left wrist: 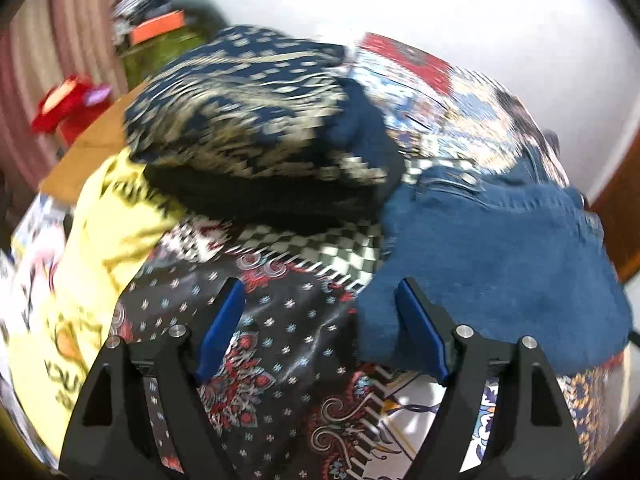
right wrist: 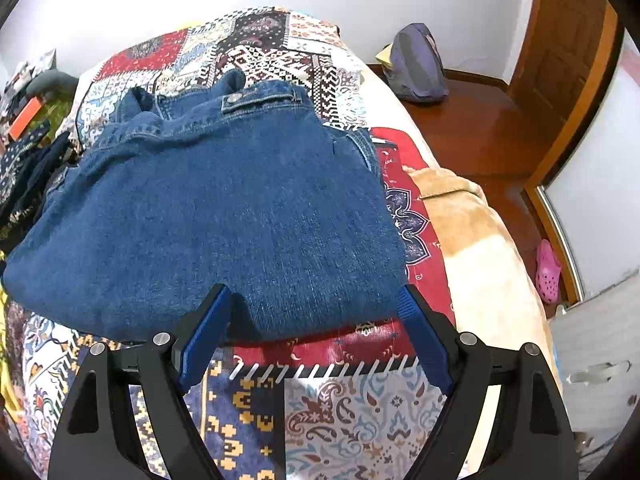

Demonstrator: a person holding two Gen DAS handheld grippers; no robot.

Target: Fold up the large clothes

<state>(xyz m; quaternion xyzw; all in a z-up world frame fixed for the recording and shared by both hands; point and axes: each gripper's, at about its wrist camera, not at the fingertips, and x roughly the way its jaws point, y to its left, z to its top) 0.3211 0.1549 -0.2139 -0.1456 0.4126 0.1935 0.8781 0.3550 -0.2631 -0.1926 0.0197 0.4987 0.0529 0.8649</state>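
1. One bed with a patchwork cover (right wrist: 320, 412), white wall behind, wooden floor (right wrist: 480, 128) to the right.
2. One folded denim garment (right wrist: 224, 216) flat on the cover, waistband button toward the wall.
3. One navy-and-cream patterned garment (left wrist: 248, 120) heaped beside the denim; one yellow garment (left wrist: 108, 240) at its left.
4. Two grippers: left gripper (left wrist: 320, 332) spread wide, nothing between the pads, over a dark floral patch; right gripper (right wrist: 316, 336) spread wide above the denim's near edge, clamping nothing.
5. One pink clog (right wrist: 548, 268); one grey bag (right wrist: 418, 66).
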